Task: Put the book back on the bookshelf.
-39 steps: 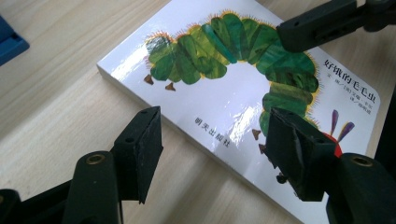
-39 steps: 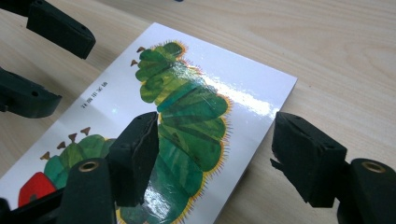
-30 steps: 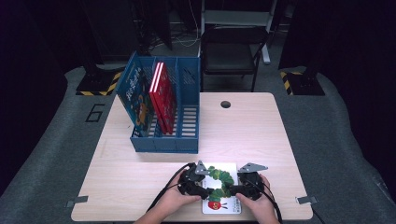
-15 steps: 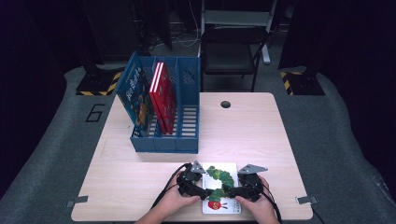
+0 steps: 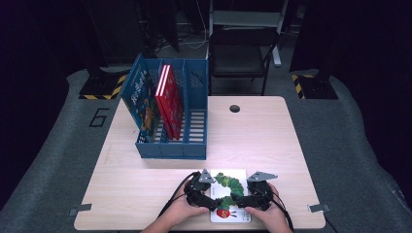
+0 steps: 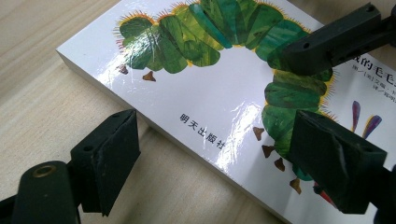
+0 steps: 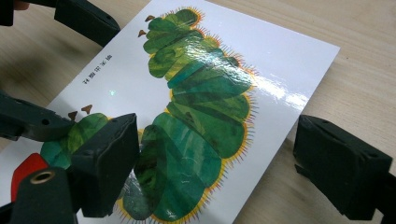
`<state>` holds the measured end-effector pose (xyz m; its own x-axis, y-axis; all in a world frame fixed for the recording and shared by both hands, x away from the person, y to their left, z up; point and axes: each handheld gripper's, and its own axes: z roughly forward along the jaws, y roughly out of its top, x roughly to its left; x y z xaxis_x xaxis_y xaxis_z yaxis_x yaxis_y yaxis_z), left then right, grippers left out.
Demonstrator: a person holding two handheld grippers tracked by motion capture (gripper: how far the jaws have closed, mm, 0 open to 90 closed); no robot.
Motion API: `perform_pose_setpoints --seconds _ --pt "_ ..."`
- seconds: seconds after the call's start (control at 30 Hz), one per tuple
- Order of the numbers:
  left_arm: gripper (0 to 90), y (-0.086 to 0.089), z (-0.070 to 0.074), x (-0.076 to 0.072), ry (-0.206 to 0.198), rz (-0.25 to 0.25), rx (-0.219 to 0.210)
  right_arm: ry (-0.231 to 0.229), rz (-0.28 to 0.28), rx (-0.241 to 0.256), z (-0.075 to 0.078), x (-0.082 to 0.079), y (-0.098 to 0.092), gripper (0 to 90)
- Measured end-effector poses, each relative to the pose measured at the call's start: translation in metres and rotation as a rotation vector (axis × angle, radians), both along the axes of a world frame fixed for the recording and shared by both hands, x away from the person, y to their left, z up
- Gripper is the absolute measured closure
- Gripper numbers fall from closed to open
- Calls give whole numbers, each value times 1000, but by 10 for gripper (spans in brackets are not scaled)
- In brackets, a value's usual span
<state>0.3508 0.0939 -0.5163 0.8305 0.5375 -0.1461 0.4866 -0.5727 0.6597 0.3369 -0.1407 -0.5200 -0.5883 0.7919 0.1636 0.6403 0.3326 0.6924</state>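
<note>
A white picture book [image 5: 226, 183] with a green caterpillar on its cover lies flat near the table's front edge. My left gripper [image 5: 206, 195] sits low over its left side. In the left gripper view the left gripper [image 6: 219, 163] is open, one jaw over bare wood and the other over the cover [image 6: 210, 102], so the book's edge runs between them. My right gripper [image 5: 248, 196] is at the right side. In the right gripper view the right gripper [image 7: 224, 168] is open astride the book's [image 7: 196, 93] right edge. Neither gripper holds anything.
A blue slotted file rack [image 5: 170, 148] stands at the back left of the table [image 5: 272, 145], holding a red book [image 5: 170, 102] and a blue book [image 5: 143, 102] upright. A round cable hole [image 5: 234, 108] is at the back. A dark chair [image 5: 240, 53] stands beyond the table.
</note>
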Motion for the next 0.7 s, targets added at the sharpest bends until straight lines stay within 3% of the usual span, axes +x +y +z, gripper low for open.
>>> perform_pose_setpoints --seconds 0.4,0.53,0.57,0.7 --pt "142 3 -2 -2 -3 26 -13 14 -22 -10 2 -6 6 151" --pt "15 2 -4 -3 -11 32 12 13 -11 -9 2 -7 11 157" --pt "0 1 -3 -4 -9 33 30 15 2 -10 2 -9 15 157" --pt "0 3 -3 -5 -4 34 32 22 -9 -10 2 -11 19 157"
